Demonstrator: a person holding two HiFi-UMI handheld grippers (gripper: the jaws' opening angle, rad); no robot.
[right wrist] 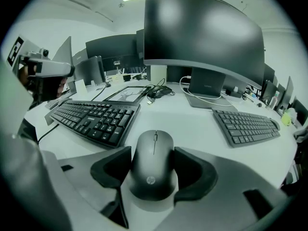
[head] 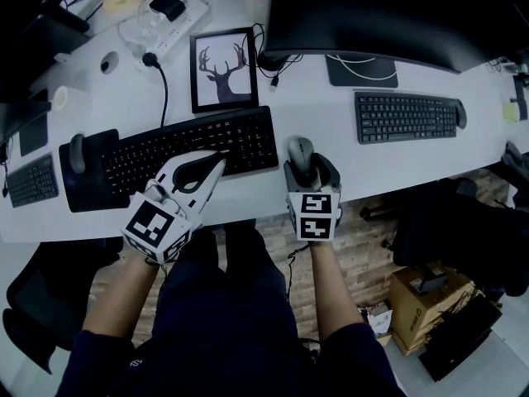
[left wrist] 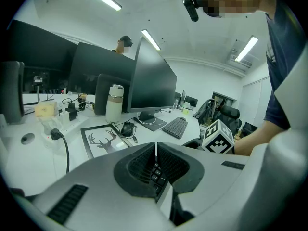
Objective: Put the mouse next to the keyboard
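Observation:
A dark grey mouse [head: 300, 150] lies on the white desk [head: 331, 172], just right of the black keyboard [head: 194, 145]. My right gripper [head: 311, 167] is round it from the near side. In the right gripper view the two black pads [right wrist: 111, 170] sit against the sides of the mouse [right wrist: 153, 160], which rests flat on the desk with the keyboard [right wrist: 94, 117] to its left. My left gripper [head: 220, 160] hovers over the keyboard's front right part, its jaws shut tip to tip on nothing [left wrist: 155, 150].
A second keyboard [head: 405, 116] lies at the right in front of a large monitor [head: 372, 15]. A framed deer picture [head: 223, 69] lies behind the black keyboard. Another mouse [head: 77, 152] sits on a black pad at the left. A power strip [head: 178, 23] and cables occupy the back left.

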